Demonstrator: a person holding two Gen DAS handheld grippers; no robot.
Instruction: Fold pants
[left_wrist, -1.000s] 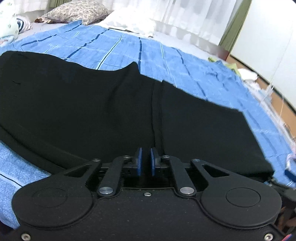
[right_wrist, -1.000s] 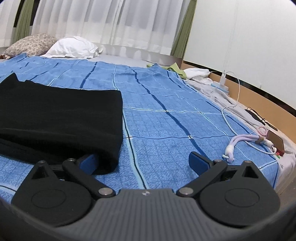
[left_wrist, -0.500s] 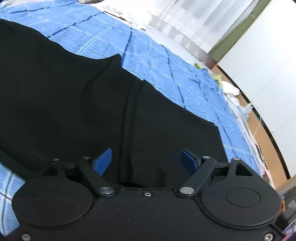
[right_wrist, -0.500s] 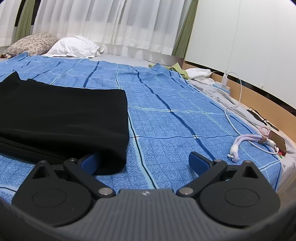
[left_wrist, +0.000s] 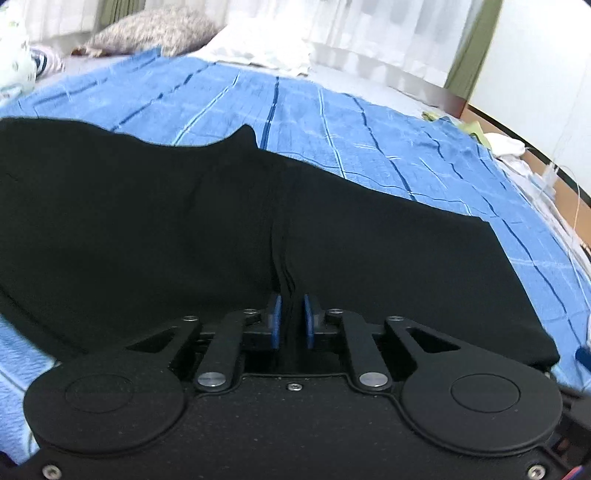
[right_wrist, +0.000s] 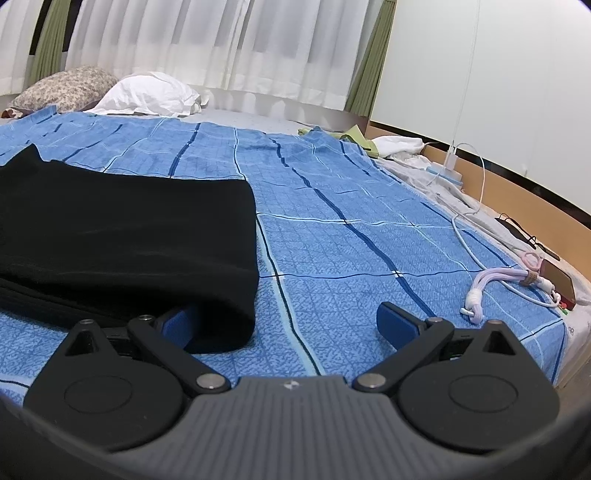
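Left fingers (left_wrist: 275, 321) pinched on black pants (left_wrist: 147, 221) fold; right fingers (right_wrist: 397, 320) spread wide, straddling pants corner.

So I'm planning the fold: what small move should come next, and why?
Probably shut the right gripper on the pants. Its jaws stand wide open with the corner draped over the left finger, while the left gripper already pinches the pants edge. Both need a hold before lifting.
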